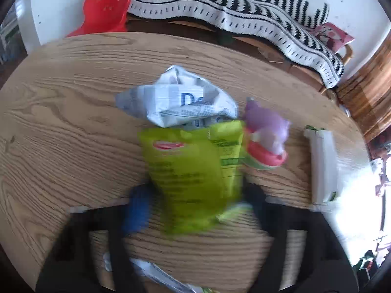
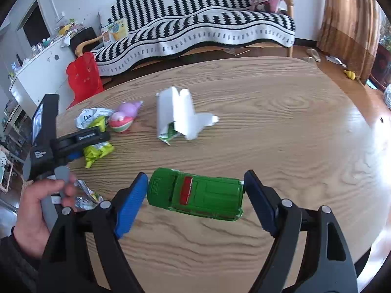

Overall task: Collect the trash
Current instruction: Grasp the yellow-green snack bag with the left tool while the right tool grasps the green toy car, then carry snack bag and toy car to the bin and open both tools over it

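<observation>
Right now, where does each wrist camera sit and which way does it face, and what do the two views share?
Left wrist: on the left claw, angled down at the wooden table; the yellow-green snack bag lies between its blurred black fingers.
Right wrist: on the right claw, looking across the table; the green toy car sits between its blue pads; the person's left hand shows.
Shared: bag, crumpled white wrapper, pink-and-purple toy, striped sofa.
</observation>
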Motion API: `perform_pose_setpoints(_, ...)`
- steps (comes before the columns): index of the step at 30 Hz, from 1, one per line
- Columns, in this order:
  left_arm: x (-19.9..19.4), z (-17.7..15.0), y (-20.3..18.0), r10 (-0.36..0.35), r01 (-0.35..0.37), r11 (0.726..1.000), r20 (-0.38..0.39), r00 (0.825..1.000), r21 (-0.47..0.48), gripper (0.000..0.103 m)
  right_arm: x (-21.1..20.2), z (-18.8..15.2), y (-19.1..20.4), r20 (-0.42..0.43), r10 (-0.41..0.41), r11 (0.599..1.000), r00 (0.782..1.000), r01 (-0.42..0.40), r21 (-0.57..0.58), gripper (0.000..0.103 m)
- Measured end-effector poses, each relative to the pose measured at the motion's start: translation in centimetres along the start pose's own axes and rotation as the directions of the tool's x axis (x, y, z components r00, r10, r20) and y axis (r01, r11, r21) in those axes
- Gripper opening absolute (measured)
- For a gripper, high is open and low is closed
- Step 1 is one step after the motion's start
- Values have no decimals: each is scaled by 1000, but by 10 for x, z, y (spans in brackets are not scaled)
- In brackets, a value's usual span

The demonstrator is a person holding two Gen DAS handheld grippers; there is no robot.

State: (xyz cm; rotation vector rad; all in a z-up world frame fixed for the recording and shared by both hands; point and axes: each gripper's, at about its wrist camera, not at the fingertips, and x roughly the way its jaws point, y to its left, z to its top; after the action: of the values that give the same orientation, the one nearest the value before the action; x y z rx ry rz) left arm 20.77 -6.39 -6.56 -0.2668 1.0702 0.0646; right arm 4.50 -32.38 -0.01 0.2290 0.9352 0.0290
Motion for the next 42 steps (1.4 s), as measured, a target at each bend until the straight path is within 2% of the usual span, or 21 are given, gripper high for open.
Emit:
perform_pose_setpoints(2, -9, -4, -2, -20, 20, 1000, 10, 1000, 7, 52, -11, -4, -10, 9, -11, 1000, 1000, 11, 2, 78)
perform_pose_setpoints(6, -39, -18, -20, -5, -2, 995, 67, 998, 105, 51, -35, -15, -38, 27, -40, 999, 999, 40, 22, 78)
perform_pose_setpoints(10, -73, -37, -47, -60, 36, 980, 119, 991, 197, 51, -63, -29, -85, 50, -95, 992, 994, 91, 85, 78)
perform_pose_setpoints(15, -104, -75, -108, -210, 155, 921, 120, 970, 358, 51, -102, -57, -170, 57, -182, 964, 982, 167, 207, 78)
perform_pose_setpoints(18, -118, -110, -154, -296, 217, 862, 110, 949, 458, 51, -123, -81, -227, 38, -247, 931, 968, 226, 288, 78)
perform_pose_setpoints(21, -125, -152, -208, -383, 286, 778, 61, 922, 559, 51, -140, -112, -283, -1, -293, 885, 956, 272, 378, 78)
perform_pose_setpoints(22, -126, -161, -218, -404, 310, 758, 40, 914, 573, 51, -144, -120, -295, -11, -303, 873, 953, 282, 397, 78)
perform_pose_setpoints(23, -127, -179, -237, -438, 352, 721, 0, 899, 597, 51, -149, -132, -314, -30, -318, 855, 948, 300, 424, 79)
perform_pose_setpoints(25, -130, -207, -263, -475, 394, 666, -48, 879, 633, 51, -154, -150, -338, -63, -337, 826, 939, 327, 459, 79)
perform_pose_setpoints(27, -133, -241, -292, -508, 444, 584, -122, 853, 679, 51, -157, -172, -366, -109, -349, 793, 931, 355, 496, 79)
perform_pose_setpoints(29, -135, -270, -318, -538, 495, 508, -190, 821, 705, 52, -153, -189, -386, -160, -337, 772, 928, 370, 518, 79)
perform_pose_setpoints(31, -139, -302, -340, -553, 518, 431, -237, 799, 739, 52, -146, -204, -400, -201, -314, 761, 928, 372, 531, 79)
perform_pose_setpoints(33, -138, -321, -350, -557, 534, 380, -274, 784, 755, 52, -137, -217, -412, -248, -292, 753, 924, 382, 536, 79)
perform_pose_setpoints(37, -127, -361, -375, -532, 548, 303, -339, 776, 780, 52, -123, -234, -426, -307, -243, 751, 920, 378, 541, 79)
perform_pose_setpoints(42, -111, -375, -390, -501, 549, 278, -369, 783, 788, 52, -110, -232, -424, -339, -228, 763, 913, 384, 520, 79)
